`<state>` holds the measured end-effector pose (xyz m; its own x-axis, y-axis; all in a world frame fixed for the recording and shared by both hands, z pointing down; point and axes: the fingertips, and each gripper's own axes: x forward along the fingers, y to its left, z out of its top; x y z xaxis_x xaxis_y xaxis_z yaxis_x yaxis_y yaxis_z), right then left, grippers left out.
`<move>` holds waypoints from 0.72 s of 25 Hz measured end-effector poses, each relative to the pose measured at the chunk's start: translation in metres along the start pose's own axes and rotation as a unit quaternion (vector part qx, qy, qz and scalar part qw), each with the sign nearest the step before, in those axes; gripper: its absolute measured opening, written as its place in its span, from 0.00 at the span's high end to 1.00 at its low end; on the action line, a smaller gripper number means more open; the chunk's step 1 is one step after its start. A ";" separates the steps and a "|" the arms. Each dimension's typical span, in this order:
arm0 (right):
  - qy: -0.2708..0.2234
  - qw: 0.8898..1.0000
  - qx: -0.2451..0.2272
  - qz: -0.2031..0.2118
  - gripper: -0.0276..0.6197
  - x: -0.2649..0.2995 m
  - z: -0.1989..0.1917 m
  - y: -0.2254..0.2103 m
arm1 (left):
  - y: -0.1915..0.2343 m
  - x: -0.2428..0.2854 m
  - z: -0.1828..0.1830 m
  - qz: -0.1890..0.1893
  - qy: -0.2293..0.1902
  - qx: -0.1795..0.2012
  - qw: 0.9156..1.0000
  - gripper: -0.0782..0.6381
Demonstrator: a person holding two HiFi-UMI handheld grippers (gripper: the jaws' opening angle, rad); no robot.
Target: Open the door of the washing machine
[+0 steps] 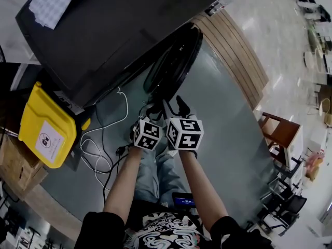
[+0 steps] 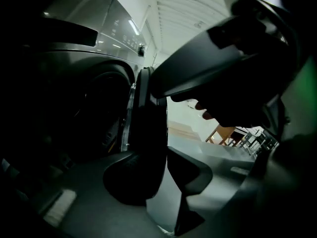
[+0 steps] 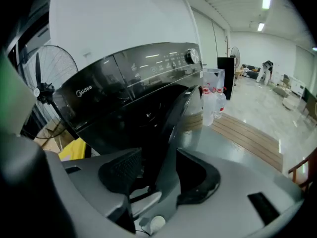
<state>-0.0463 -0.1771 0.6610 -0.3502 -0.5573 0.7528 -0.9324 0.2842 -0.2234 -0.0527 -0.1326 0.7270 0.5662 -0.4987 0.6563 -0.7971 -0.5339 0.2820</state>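
Note:
A dark front-loading washing machine (image 1: 104, 30) (image 3: 133, 78) stands ahead of me, its round door (image 1: 174, 61) swung partly outward. Both grippers sit side by side at the door's free edge. My left gripper (image 1: 150, 112) (image 2: 166, 182) has its pads close together, with the door's rim (image 2: 148, 123) running down between them. My right gripper (image 1: 181, 107) (image 3: 161, 175) stands wide open. The door's edge (image 3: 171, 128) passes between its pads with a gap on each side. The drum opening (image 2: 94, 118) is dark.
A yellow bin (image 1: 46, 126) sits to the machine's left, with loose cables (image 1: 104, 149) on the grey floor beside it. Wooden boards (image 1: 233, 51) run along the right, with chairs (image 1: 282, 134) beyond. A standing fan (image 3: 44, 88) and water bottles (image 3: 213, 100) flank the machine.

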 end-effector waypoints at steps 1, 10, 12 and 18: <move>0.003 1.000 -0.007 -0.015 0.62 0.002 0.000 -0.007 | -0.008 0.000 -0.001 -0.014 0.002 0.004 1.000 0.72; 0.001 0.997 -0.025 -0.069 0.72 -0.015 -0.012 -0.062 | 0.009 -0.023 -0.012 0.003 -0.019 -0.038 0.999 0.69; -0.001 0.997 -0.027 -0.078 0.73 -0.021 -0.015 -0.075 | 0.017 -0.023 -0.013 0.011 -0.021 -0.050 0.998 0.70; -0.006 0.993 -0.003 -0.122 0.75 -0.043 -0.024 -0.121 | 0.021 -0.012 -0.003 0.020 -0.032 -0.060 0.997 0.70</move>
<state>0.0835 -0.1686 0.6701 -0.1154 -0.6188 0.7770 -0.9890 0.1443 -0.0320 -0.0771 -0.1360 0.7274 0.5423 -0.5626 0.6240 -0.8368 -0.4283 0.3411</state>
